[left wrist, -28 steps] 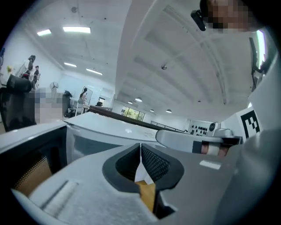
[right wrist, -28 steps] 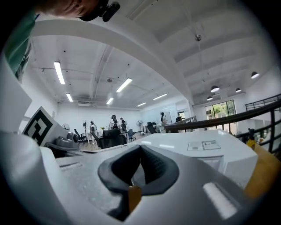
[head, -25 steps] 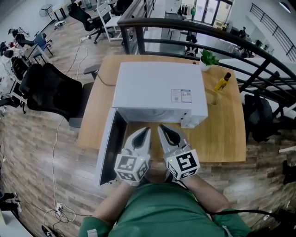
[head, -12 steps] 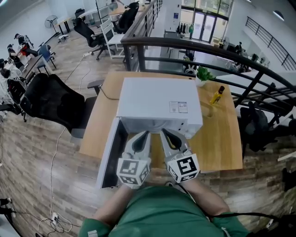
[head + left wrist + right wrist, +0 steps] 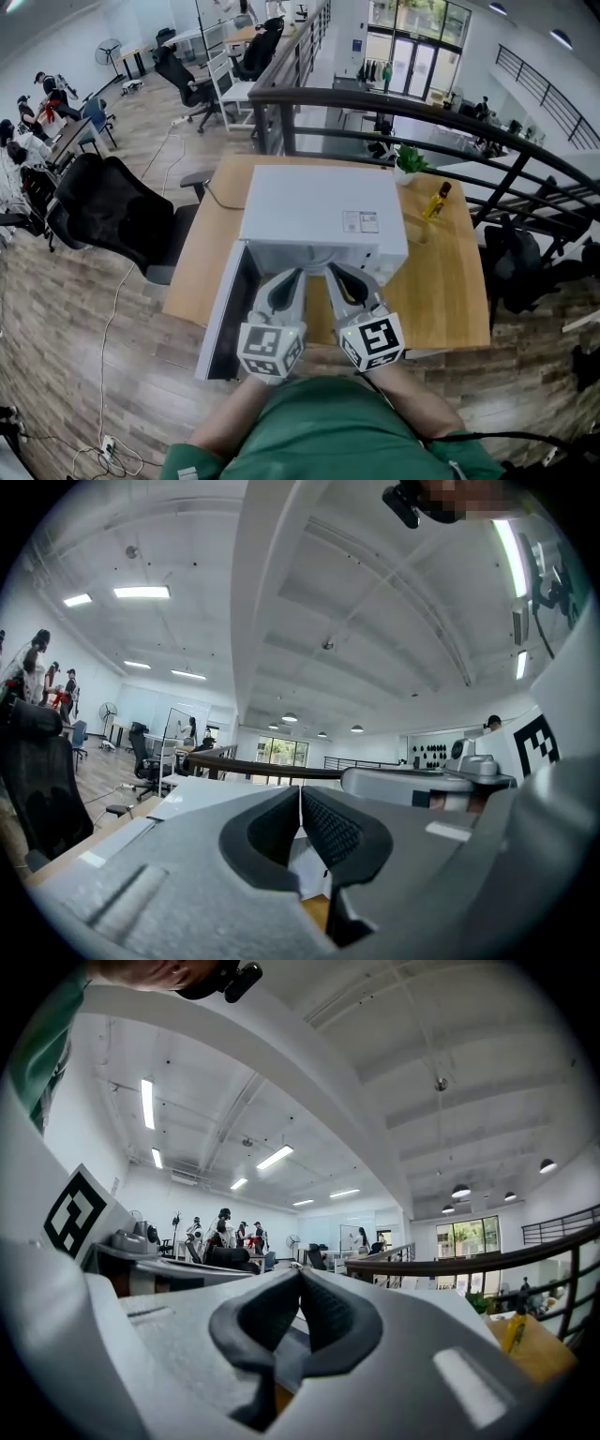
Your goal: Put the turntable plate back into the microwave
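At frame centre, left tongs (image 5: 292, 274) and right tongs (image 5: 336, 272) closed, empty, before open microwave (image 5: 319, 211); turntable plate unseen, presumably replaced.

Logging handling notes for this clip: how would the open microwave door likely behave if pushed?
The door would probably swing rather than flex: it looks like a rigid flat panel standing open at the left of the microwave. The microwave looks bulky and sits flat on the table, so it likely would not slide.
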`<state>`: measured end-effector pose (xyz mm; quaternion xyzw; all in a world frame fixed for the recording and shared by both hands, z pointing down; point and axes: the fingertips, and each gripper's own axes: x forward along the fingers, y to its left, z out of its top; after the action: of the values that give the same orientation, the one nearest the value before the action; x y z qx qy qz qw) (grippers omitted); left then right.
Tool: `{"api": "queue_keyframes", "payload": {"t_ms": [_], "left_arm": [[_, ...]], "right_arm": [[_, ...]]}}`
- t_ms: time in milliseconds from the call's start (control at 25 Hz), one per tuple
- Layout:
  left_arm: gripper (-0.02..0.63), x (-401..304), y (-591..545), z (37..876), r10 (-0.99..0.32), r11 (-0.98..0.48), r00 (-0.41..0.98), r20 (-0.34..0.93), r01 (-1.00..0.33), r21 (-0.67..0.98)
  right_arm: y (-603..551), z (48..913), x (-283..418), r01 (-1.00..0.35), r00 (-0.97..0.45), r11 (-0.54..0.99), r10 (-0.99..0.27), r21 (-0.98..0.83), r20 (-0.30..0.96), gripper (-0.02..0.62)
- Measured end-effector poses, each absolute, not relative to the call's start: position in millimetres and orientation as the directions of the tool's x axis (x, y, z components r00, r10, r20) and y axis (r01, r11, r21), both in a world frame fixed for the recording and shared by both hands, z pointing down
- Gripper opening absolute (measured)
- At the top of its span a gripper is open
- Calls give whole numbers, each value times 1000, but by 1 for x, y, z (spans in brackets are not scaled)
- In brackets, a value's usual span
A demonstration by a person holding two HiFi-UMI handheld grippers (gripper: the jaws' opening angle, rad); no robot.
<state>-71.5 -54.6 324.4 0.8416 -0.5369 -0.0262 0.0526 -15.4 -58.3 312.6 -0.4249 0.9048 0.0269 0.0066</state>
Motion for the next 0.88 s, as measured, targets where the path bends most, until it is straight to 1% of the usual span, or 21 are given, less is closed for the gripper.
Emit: {"api": "queue_keyframes", "payload": {"t_ms": [880], "left_arm": [[15, -74, -56, 324, -906, -421, 423, 6, -902, 99]], "right_arm": [[-59, 313, -13, -775, -632, 631, -774, 24, -40, 3]]}}
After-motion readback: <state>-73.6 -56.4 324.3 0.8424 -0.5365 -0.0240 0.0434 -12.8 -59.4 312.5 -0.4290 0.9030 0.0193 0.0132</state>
